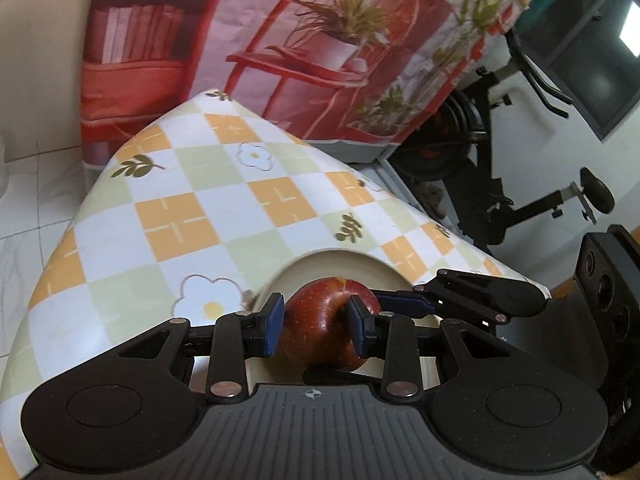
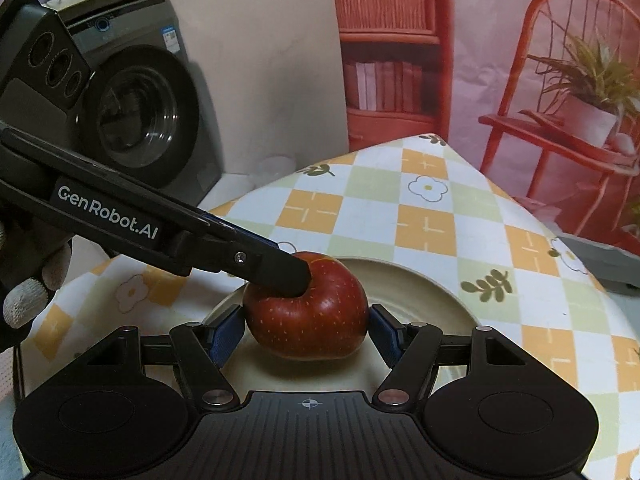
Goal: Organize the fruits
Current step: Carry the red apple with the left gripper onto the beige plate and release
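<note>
A red apple (image 1: pixel 326 326) sits on a cream plate (image 1: pixel 340 262) on the checkered tablecloth. My left gripper (image 1: pixel 316 326) is shut on the apple, its blue pads pressed against both sides. In the right wrist view the apple (image 2: pixel 312 320) rests on the plate (image 2: pixel 420 292). My right gripper (image 2: pixel 306 330) is open, with a blue pad on each side of the apple and small gaps showing. The left gripper's fingers (image 2: pixel 280 272) reach in from the left onto the apple's top. The right gripper's finger (image 1: pixel 472 292) shows at the right in the left wrist view.
The table (image 1: pixel 180 216) has a white, orange and green checked cloth with flower prints. A red printed backdrop (image 1: pixel 280 40) hangs behind it. An exercise bike (image 1: pixel 500 184) stands right of the table. A washing machine (image 2: pixel 136 120) stands at the left.
</note>
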`<state>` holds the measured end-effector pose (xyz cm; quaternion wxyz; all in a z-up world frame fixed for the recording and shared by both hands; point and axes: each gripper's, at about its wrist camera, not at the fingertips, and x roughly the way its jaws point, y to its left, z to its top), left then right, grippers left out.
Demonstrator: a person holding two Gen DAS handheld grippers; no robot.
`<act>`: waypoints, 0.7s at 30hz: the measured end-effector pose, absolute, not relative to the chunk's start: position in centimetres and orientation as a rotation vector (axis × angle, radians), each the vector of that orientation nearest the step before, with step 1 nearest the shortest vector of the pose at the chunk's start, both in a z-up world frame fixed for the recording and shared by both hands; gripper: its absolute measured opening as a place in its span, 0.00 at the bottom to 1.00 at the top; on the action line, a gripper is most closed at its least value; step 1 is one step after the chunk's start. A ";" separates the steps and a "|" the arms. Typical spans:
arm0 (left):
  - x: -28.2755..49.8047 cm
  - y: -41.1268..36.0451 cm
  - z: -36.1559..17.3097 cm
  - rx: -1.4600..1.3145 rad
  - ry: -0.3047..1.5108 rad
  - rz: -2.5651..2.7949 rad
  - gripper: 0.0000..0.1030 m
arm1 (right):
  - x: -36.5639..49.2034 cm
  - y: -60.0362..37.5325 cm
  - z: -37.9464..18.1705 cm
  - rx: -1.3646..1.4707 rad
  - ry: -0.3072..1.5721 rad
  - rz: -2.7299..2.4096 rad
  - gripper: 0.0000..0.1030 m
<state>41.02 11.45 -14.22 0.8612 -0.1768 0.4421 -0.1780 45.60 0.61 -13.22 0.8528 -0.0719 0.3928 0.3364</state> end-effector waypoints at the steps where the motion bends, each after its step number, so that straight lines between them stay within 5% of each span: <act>1: 41.1 11.6 -14.3 -0.370 0.929 -0.369 0.35 | 45.7 0.7 -13.4 -0.152 0.825 0.709 0.62; 21: 39.7 11.1 -14.1 -0.252 0.888 -0.267 0.35 | 44.1 -0.3 -12.6 -0.213 0.801 0.653 0.64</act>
